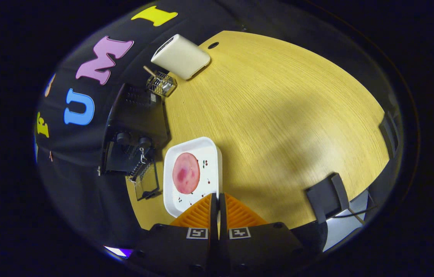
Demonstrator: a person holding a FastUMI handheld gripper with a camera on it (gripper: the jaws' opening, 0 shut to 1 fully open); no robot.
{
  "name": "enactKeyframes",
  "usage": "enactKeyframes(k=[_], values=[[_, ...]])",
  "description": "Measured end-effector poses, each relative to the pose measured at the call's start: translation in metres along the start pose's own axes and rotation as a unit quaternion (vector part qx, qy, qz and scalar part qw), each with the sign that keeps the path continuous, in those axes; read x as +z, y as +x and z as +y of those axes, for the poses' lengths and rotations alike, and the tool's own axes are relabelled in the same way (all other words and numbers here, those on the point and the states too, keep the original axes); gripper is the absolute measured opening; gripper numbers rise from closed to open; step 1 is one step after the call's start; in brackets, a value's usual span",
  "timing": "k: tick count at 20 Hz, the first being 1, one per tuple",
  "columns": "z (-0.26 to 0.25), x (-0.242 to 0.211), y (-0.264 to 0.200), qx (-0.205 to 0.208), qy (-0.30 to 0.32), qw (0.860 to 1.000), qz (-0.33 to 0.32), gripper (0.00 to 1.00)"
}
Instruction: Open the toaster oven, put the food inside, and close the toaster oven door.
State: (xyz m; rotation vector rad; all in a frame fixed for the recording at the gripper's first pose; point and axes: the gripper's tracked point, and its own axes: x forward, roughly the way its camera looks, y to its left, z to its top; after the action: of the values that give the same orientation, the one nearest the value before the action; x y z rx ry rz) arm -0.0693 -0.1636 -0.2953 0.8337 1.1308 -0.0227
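Since the slice (186, 173) looks thin, limp, probably slippery, move the tray (213, 148) instead (rigid, light) — clamp its rim; gripper (217, 200) fingers are together, empty — oven (132, 134) door down.

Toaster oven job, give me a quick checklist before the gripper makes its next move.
1. Toaster oven door open: ok, it hangs down.
2. Food on plate: ok, pink round slice lies flat.
3. Gripper gripping plate rim: cannot tell; fingers nearly together at the plate's near edge.
4. Path from plate to oven: ok, they sit side by side.
5. Oven cavity free: cannot tell, too dark.
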Motion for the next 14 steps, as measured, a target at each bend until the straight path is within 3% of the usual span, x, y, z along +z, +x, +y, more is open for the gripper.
enactKeyframes(k=[6,14], values=[[0.020,-0.043,-0.022,0.021,0.063,0.997,-0.041,0.05],[0.114,-0.068,-0.008,0.078,0.029,0.996,-0.043,0.05]])
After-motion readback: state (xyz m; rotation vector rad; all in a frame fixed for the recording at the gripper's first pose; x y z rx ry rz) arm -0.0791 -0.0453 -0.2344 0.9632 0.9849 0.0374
